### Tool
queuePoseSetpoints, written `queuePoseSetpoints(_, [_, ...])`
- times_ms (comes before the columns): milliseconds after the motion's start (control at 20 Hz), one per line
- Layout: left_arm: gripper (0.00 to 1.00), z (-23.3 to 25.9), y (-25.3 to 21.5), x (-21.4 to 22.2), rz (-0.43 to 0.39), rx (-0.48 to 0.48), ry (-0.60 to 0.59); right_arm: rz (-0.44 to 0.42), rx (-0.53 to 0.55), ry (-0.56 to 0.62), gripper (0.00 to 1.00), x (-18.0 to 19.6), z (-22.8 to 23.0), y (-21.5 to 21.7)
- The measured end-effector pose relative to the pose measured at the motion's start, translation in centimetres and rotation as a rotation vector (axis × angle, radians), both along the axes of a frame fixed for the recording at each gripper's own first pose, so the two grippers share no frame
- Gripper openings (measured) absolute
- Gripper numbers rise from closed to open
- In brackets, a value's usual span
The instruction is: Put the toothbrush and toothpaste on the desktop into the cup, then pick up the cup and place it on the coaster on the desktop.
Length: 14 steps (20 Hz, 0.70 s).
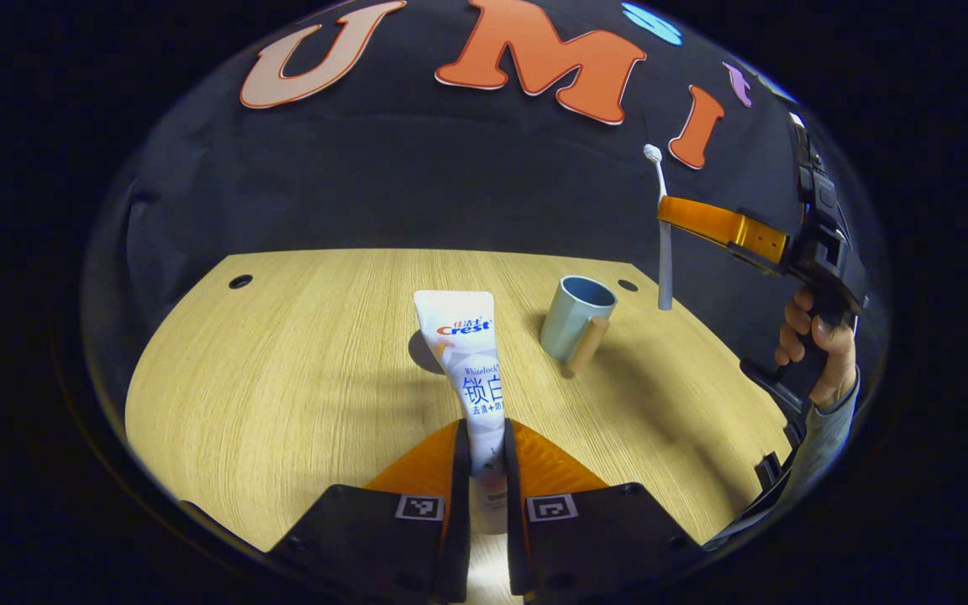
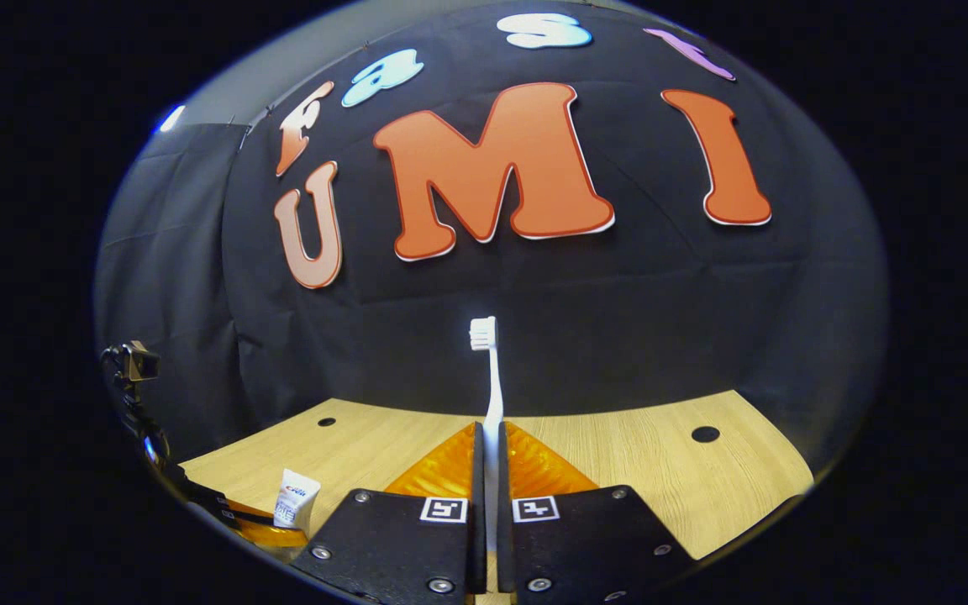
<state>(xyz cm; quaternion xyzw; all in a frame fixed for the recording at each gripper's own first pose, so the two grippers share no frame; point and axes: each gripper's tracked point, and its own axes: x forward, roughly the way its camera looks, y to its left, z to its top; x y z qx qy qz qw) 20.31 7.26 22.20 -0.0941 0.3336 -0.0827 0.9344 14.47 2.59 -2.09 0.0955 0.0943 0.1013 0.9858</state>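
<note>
In the left gripper view my left gripper (image 1: 486, 454) is shut on a white toothpaste tube (image 1: 465, 361), which sticks out forward over the wooden desktop (image 1: 282, 378). A pale blue cup (image 1: 575, 319) with a wooden handle stands upright beyond it to the right. Farther right, the right gripper (image 1: 670, 214) holds a white toothbrush (image 1: 663, 244) upright, head up, above and just right of the cup, with a hand (image 1: 820, 344) on its grip. In the right gripper view my right gripper (image 2: 491, 454) is shut on the toothbrush (image 2: 491, 378); the toothpaste tube (image 2: 294, 497) shows at lower left.
Small dark holes (image 1: 240, 281) mark the desktop near its far corners, with another hole (image 2: 705, 434) in the right gripper view. A dark round patch (image 1: 425, 353) lies on the desktop behind the tube. The black cloth wall rises just behind the far edge.
</note>
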Motion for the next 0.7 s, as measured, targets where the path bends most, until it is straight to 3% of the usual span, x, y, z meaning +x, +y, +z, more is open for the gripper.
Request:
queuePoseSetpoints(500, [0.22,2.3,0.6,-1.0,0.036,0.016,-0.144,-0.033,0.008,-0.135,0.05,4.7,-1.0,-0.4])
queuePoseSetpoints(700, [0.23,4.2,0.6,-1.7,0.045,0.028,-0.188,-0.036,0.05,-0.134,0.05,6.4,-2.6,-0.2])
